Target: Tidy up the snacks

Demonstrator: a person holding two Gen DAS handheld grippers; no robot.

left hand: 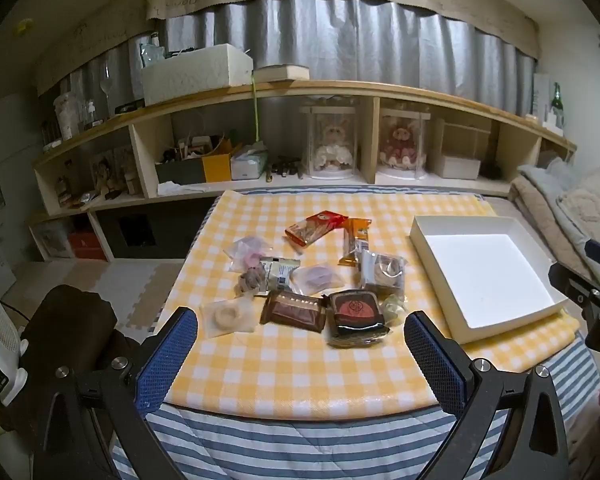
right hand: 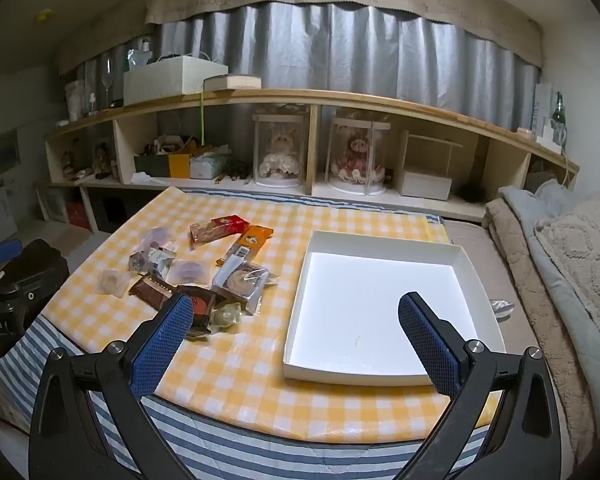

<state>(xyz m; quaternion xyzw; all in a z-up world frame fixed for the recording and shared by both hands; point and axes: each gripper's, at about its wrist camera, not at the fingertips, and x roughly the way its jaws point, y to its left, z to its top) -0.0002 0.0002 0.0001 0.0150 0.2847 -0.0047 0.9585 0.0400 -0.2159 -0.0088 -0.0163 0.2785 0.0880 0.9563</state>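
Observation:
Several wrapped snacks (left hand: pixel 312 276) lie in a loose heap on the yellow checked tablecloth (left hand: pixel 292 364): a red pack (left hand: pixel 314 226), an orange bar (left hand: pixel 356 240), a brown bar (left hand: pixel 294 312), a dark red-and-black pack (left hand: pixel 356 312) and clear pouches. A white shallow box (right hand: pixel 380 300) stands to their right with nothing in it. My left gripper (left hand: pixel 300 332) hovers open over the near table edge, in front of the heap. My right gripper (right hand: pixel 296 320) hangs open above the box's near left corner; the snack heap (right hand: pixel 192 272) lies to its left.
A long wooden shelf (left hand: pixel 300 92) with dolls in clear cases, boxes and clutter runs behind the table. Folded blankets (right hand: pixel 560 248) pile up on the right. A white fan heater (left hand: pixel 0 344) and a dark bundle sit at the left. Striped bedding (right hand: pixel 260 452) hangs over the near edge.

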